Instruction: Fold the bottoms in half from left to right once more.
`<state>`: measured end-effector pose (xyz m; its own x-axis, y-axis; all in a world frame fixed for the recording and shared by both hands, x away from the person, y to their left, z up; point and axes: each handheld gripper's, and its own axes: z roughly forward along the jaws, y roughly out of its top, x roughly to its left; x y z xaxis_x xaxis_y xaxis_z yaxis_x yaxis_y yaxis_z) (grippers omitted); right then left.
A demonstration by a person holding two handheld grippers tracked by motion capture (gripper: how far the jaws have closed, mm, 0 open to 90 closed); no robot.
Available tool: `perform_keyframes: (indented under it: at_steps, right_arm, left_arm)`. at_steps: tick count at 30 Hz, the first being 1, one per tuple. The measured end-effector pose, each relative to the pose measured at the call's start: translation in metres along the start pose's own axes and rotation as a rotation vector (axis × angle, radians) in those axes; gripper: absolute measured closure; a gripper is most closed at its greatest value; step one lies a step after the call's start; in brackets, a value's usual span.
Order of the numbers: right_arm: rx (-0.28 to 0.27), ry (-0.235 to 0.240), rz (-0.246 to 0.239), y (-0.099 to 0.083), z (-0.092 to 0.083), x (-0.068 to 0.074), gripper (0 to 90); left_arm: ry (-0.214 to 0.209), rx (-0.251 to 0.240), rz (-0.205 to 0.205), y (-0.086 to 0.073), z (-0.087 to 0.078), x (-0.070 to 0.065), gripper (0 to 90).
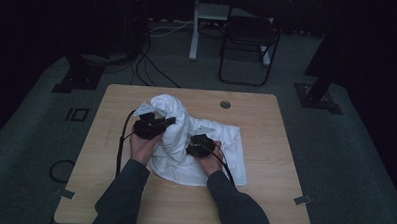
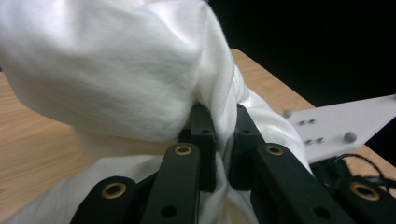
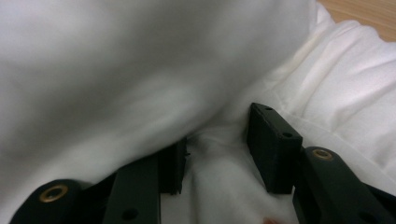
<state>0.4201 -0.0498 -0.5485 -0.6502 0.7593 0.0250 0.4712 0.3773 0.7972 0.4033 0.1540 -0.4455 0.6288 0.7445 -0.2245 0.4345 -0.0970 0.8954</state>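
The left gripper's fingers [image 2: 205,140] pinch a fold of the white cloth [image 1: 195,137], which lies bunched mid-table [image 1: 263,194]; the right gripper [image 3: 224,140] stands wide, cloth between its jaws, not yet clamped. Judging by the heap, any folding has barely begun.

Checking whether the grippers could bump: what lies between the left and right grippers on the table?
In the high view, a raised, bunched fold of the white cloth stands between the left gripper and the right gripper; no bare wooden table shows between them.
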Motion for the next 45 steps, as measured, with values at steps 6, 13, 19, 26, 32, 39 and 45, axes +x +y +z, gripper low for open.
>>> perform_keyframes:
  at_steps: [6,13,19,26,32,39,45]
  right_arm:
    - [-0.016,0.084,-0.003,0.003,-0.009,0.000,46.0]
    - [-0.051,0.067,0.055,-0.014,-0.028,-0.011,44.3]
    - [-0.022,0.066,-0.026,-0.006,-0.008,0.009,44.4]
    - [-0.112,0.040,-0.033,-0.011,-0.054,-0.011,40.7]
    - [-0.011,-0.082,0.126,-0.032,-0.056,-0.063,37.0]
    - [0.025,-0.049,0.115,-0.028,-0.019,-0.042,40.9]
    - [0.041,0.093,0.036,-0.007,0.007,-0.009,39.1]
  left_arm:
    - [0.018,0.015,0.023,0.000,0.004,-0.002,83.8]
    - [0.013,0.015,0.012,-0.004,0.004,-0.002,83.8]
    - [0.003,0.035,0.022,-0.005,0.015,-0.009,83.7]
    - [0.013,0.039,0.020,-0.010,0.011,-0.005,83.7]
    - [0.009,0.026,0.009,-0.012,0.009,-0.004,83.6]
    - [0.028,0.034,0.033,-0.012,0.001,-0.005,83.6]
    - [0.048,0.036,0.013,-0.012,-0.002,-0.001,83.6]
